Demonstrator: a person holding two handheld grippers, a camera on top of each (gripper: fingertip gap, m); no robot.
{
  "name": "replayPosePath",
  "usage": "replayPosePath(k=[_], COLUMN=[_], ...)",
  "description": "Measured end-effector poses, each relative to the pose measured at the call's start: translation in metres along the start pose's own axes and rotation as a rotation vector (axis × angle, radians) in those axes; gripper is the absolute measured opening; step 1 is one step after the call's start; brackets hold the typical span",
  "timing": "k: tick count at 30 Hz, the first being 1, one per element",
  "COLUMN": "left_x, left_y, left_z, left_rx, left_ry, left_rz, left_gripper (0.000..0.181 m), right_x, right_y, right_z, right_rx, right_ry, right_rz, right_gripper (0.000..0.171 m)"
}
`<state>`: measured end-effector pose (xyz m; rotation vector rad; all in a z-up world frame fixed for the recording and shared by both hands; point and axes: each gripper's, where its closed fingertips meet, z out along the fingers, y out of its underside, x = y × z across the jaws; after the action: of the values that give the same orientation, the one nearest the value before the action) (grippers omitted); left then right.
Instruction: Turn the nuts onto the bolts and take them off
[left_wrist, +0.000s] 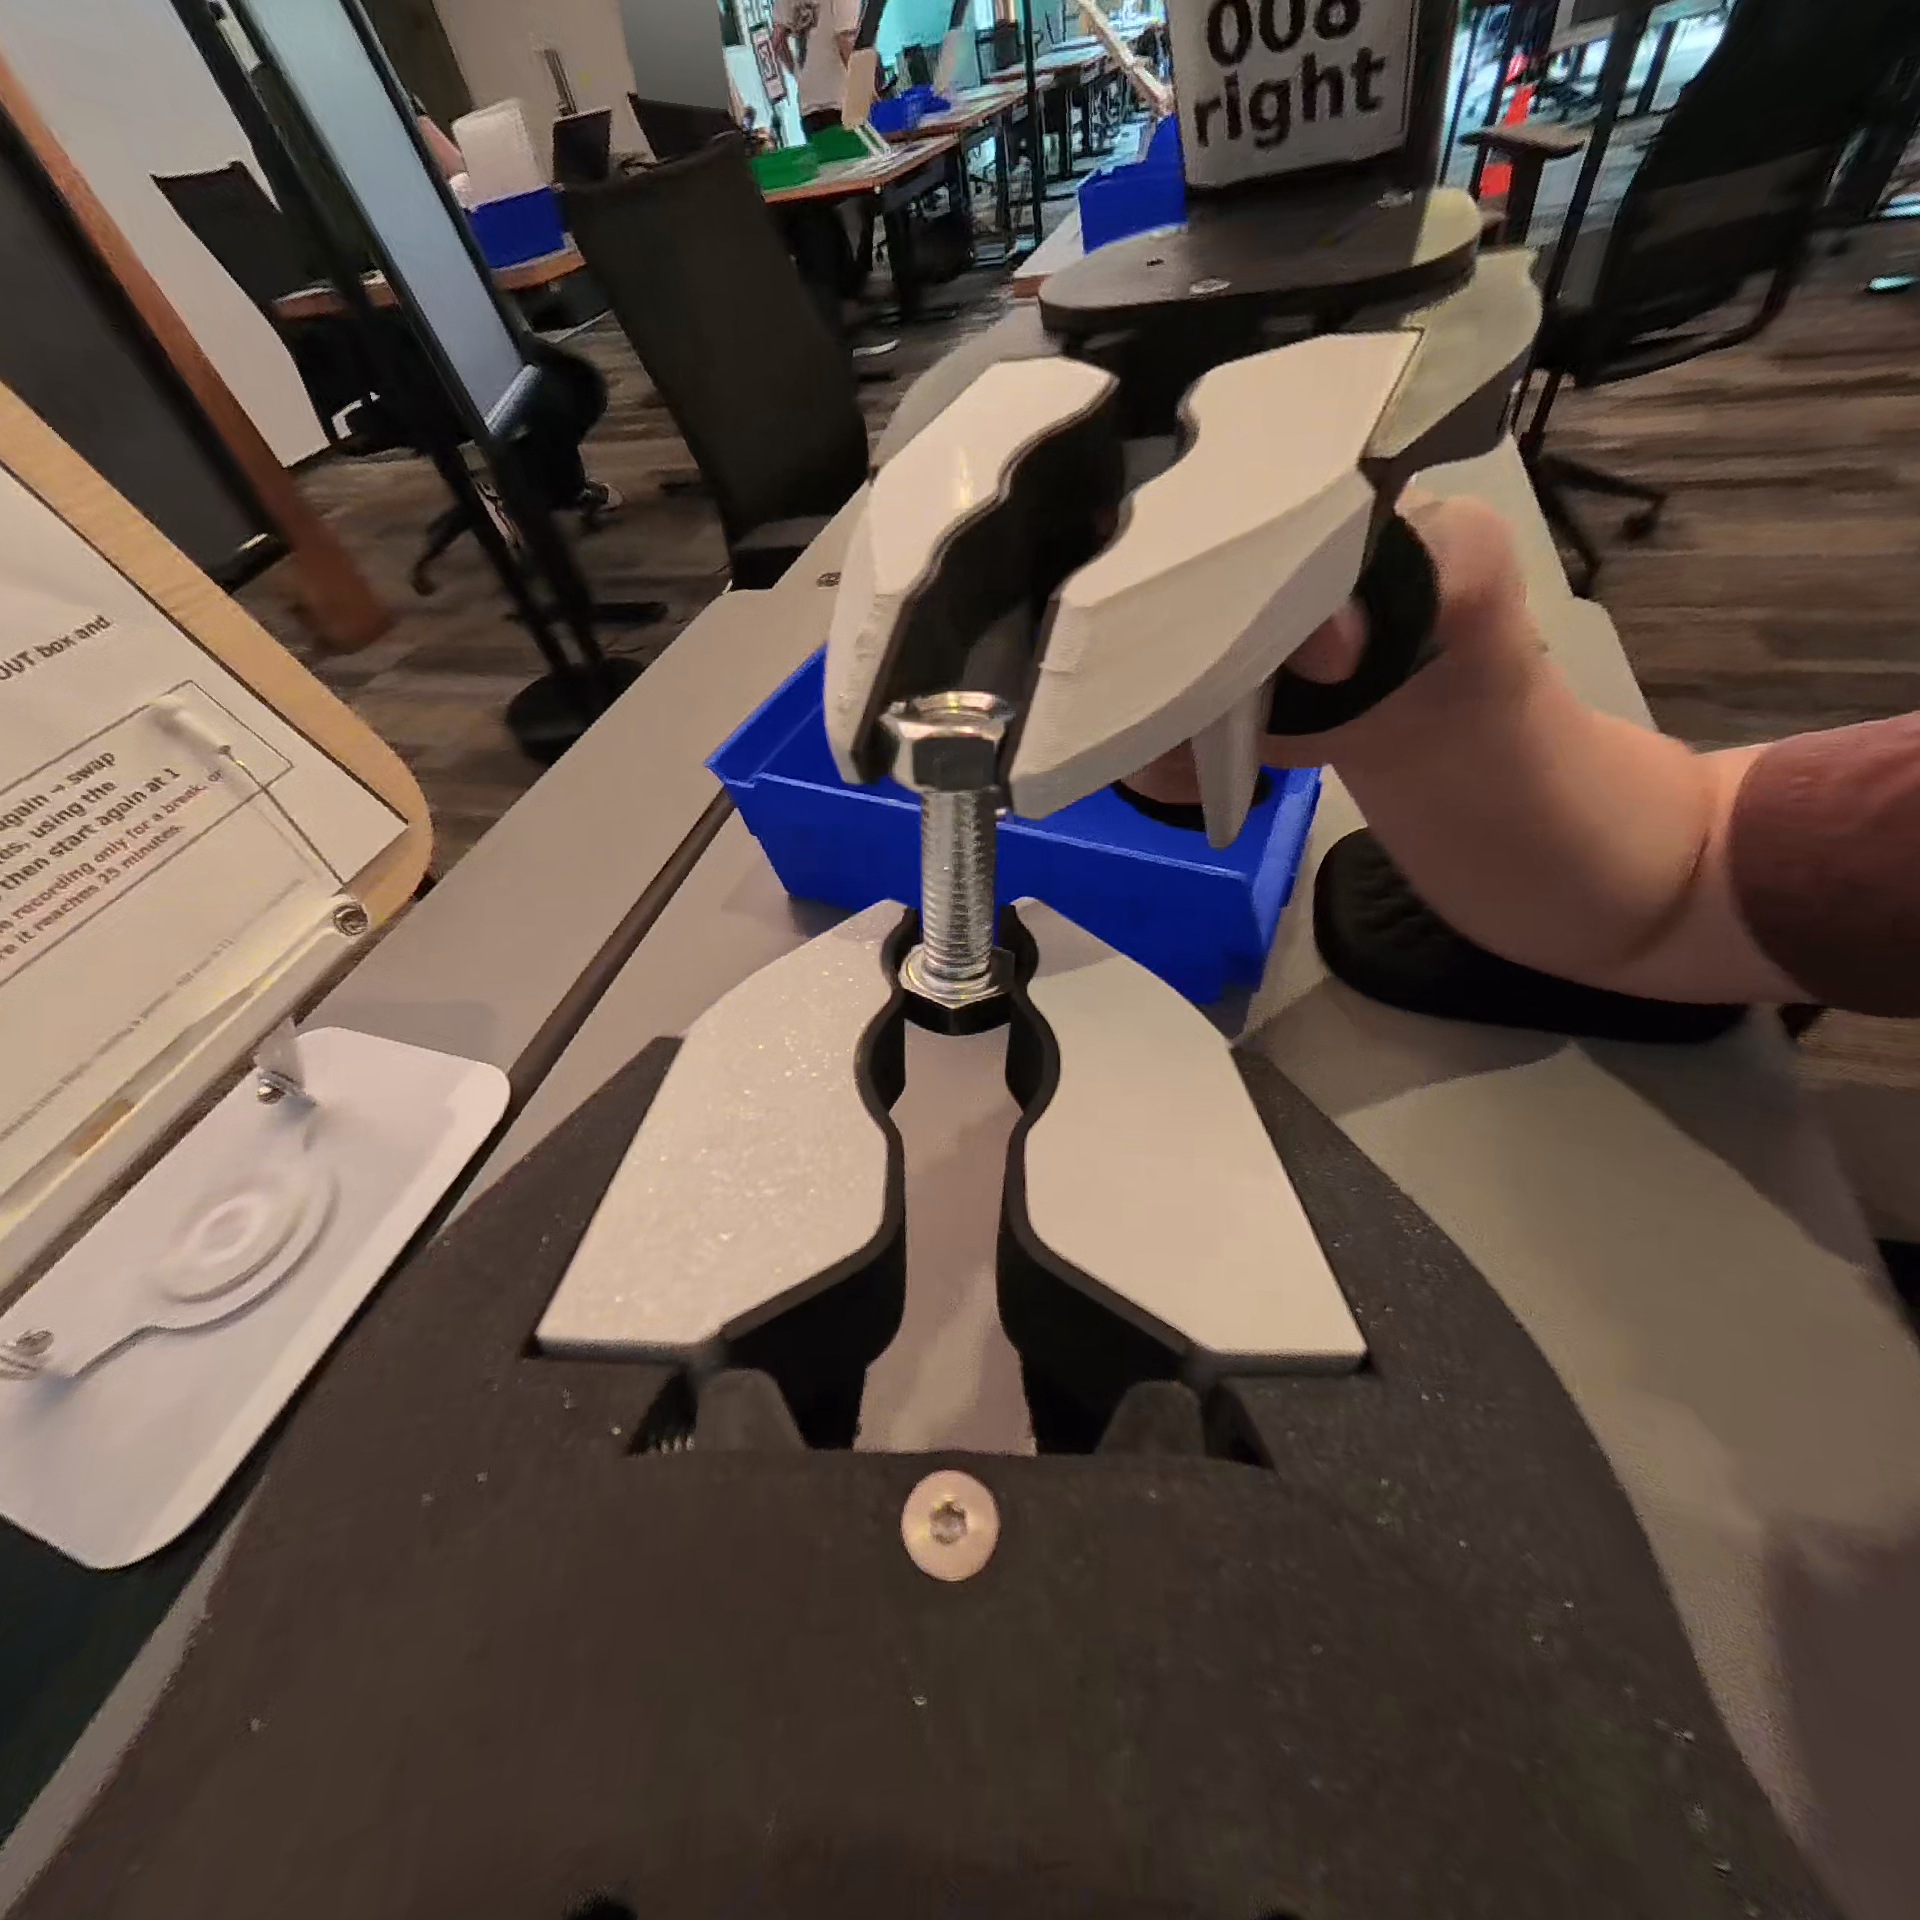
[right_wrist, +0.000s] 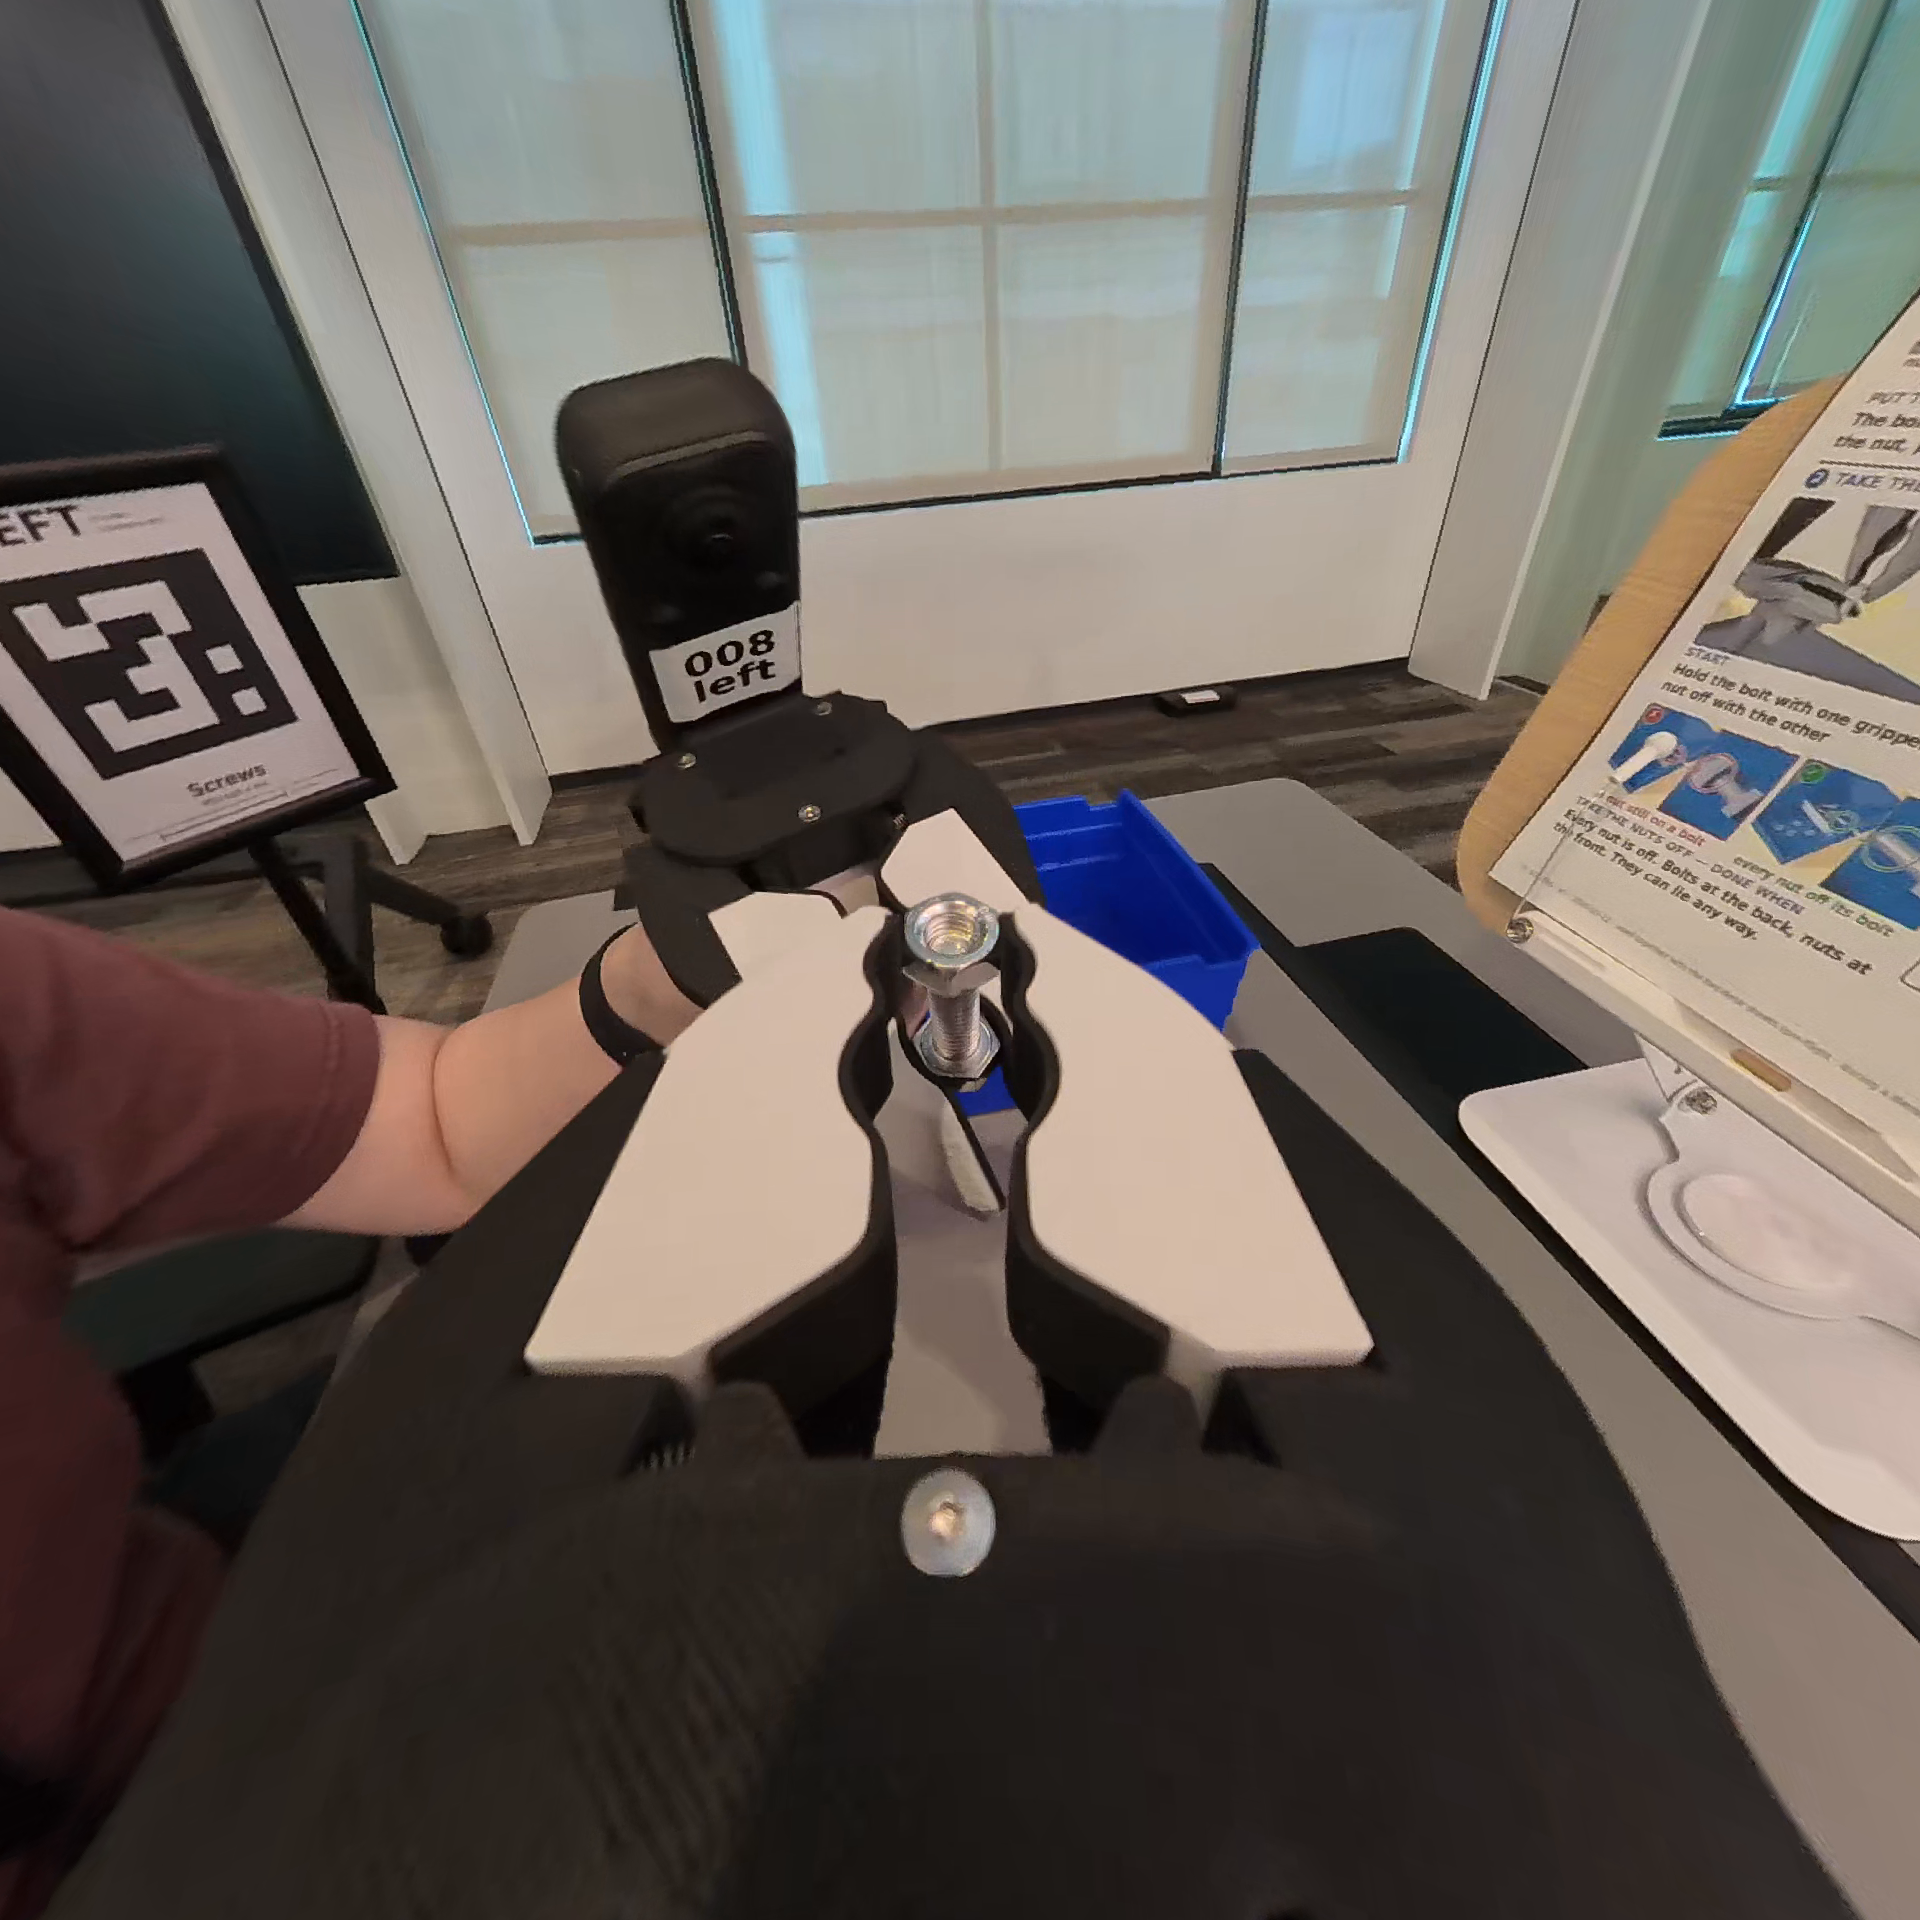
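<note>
Bolt (left_wrist: 954, 873) stands upright between the two claws, above the grey worktop (left_wrist: 644, 935) near the blue bin (left_wrist: 1039, 862). Left gripper (left_wrist: 956, 997) is clenched on the nut (left_wrist: 951, 987) at its lower end; right gripper (left_wrist: 935, 758) clamps the bolt's hex head.

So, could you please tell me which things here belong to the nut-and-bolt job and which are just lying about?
In the job:
- bolt, its head clamped in the right gripper
- nut on its thread, clamped in the left gripper

Lying about:
- blue bin behind them, untouched
- instruction board on its stand
- framed marker sign
- office chair
</note>
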<state>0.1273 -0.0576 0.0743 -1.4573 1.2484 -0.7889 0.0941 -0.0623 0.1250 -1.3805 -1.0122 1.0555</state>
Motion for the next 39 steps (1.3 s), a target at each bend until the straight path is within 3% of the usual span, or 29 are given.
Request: replayPosePath(k=[3,7,13,23,27,33,39], left_x=[0.004,0.014,0.036,0.053,0.045,0.033,0.045], left_y=[-0.003,-0.011,-0.023,-0.021,-0.022,-0.025,-0.022], left_z=[-0.001,-0.005,-0.012,-0.008,-0.009,-0.016,-0.010], left_rx=[0.028,0.071,0.144,0.131,0.140,0.164,0.148], left_ry=[0.047,0.123,0.272,0.322,0.289,0.273,0.309], left_rz=[-0.050,-0.043,-0.050,0.035,0.019,-0.034,-0.003], left_gripper=[0.014,0.014,0.014,0.014,0.014,0.014,0.014], right_x=[-0.004,-0.015,-0.035,-0.056,-0.052,-0.038,-0.047], right_y=[-0.003,-0.012,-0.024,-0.011,-0.011,-0.015,-0.013], right_z=[0.000,-0.006,-0.019,-0.016,-0.015,-0.020,-0.008], right_rx=[0.023,0.101,0.236,0.159,0.154,0.162,0.192], right_ry=[-0.032,-0.146,-0.375,-0.442,-0.391,-0.326,-0.340], right_rz=[-0.032,-0.116,-0.046,-0.163,-0.208,-0.214,-0.202], right_gripper=[0.021,0.044,0.043,0.036,0.043,0.038,0.055])
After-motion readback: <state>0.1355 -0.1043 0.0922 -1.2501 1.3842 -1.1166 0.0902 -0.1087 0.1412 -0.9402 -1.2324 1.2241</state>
